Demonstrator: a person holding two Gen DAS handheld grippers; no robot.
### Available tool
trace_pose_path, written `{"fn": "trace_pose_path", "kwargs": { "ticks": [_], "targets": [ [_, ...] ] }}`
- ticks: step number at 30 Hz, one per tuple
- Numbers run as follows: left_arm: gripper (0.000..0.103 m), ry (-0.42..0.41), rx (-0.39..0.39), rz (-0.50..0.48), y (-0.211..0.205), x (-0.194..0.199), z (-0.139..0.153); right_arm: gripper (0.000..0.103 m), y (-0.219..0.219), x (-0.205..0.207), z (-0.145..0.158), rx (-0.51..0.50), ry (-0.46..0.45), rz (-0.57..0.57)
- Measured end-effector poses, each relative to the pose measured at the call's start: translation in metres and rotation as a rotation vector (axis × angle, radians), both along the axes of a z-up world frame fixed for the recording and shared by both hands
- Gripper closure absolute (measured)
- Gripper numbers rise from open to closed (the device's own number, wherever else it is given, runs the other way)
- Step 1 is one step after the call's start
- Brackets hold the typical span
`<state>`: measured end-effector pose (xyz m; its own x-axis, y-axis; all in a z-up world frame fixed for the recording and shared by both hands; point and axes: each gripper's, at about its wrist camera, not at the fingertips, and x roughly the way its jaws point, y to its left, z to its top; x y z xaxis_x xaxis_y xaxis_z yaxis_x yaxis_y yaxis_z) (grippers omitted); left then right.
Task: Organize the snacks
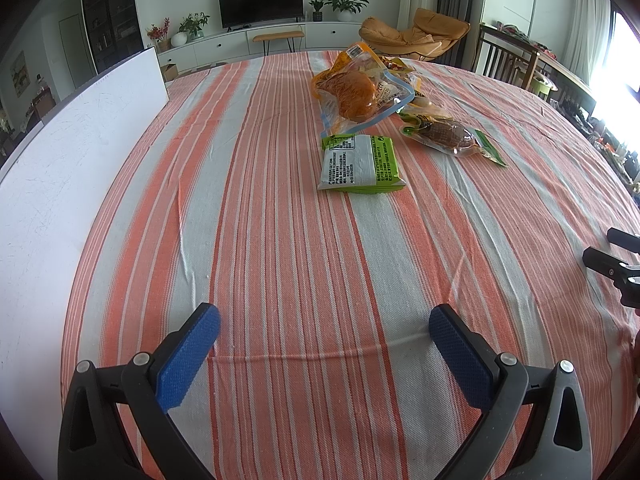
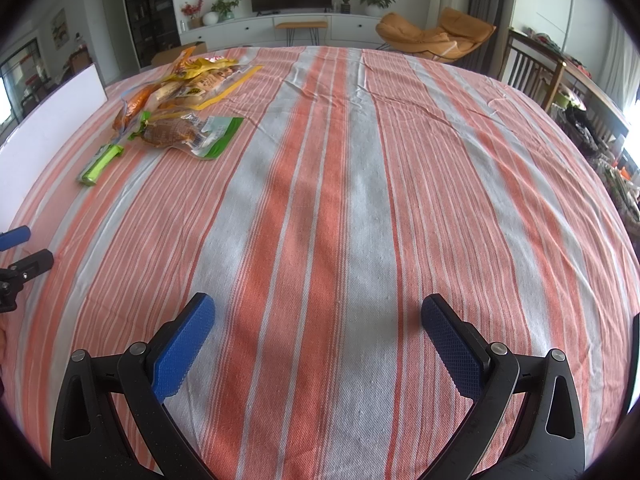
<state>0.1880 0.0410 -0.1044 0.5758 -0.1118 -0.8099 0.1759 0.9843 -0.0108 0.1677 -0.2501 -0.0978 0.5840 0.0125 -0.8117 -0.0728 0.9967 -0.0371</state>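
Note:
A pile of snack packs lies on the striped tablecloth (image 1: 280,240). Nearest in the left wrist view is a green and white packet (image 1: 360,164), lying flat. Behind it sits a clear bag with an orange bun (image 1: 354,94), and to its right a clear pack with a brown snack (image 1: 450,136). Yellow packs (image 2: 200,70) lie at the back of the pile. My left gripper (image 1: 324,326) is open and empty, well short of the green packet. My right gripper (image 2: 318,316) is open and empty over bare cloth; the pile (image 2: 172,108) is far off to its upper left.
A white board (image 1: 60,168) stands along the table's left edge. The right gripper's fingers (image 1: 612,266) show at the right edge of the left wrist view. Wooden chairs (image 2: 532,72) stand past the table's far right. A sideboard with a TV (image 1: 260,2) lines the back wall.

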Motion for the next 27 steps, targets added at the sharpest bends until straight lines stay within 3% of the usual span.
{"fn": "trace_pose_path", "kwargs": {
  "ticks": [16,19,21,23,27],
  "targets": [
    [0.0,0.0,-0.001,-0.001,-0.001,0.002,-0.002,0.0,0.0,0.0,0.0,0.0,0.0,0.0],
    [0.0,0.031,0.003,-0.061,-0.002,0.003,0.0,0.0,0.0,0.0,0.0,0.0,0.0,0.0],
    [0.0,0.091,-0.042,-0.113,0.002,0.014,0.007,0.0,0.0,0.0,0.0,0.0,0.0,0.0],
    [0.0,0.1,-0.104,-0.123,0.004,0.03,0.019,0.0,0.001,0.0,0.0,0.0,0.0,0.0],
    [0.0,0.124,-0.126,-0.117,-0.008,0.077,0.032,0.0,0.001,0.0,0.0,-0.001,0.0,0.0]
  ]
}}
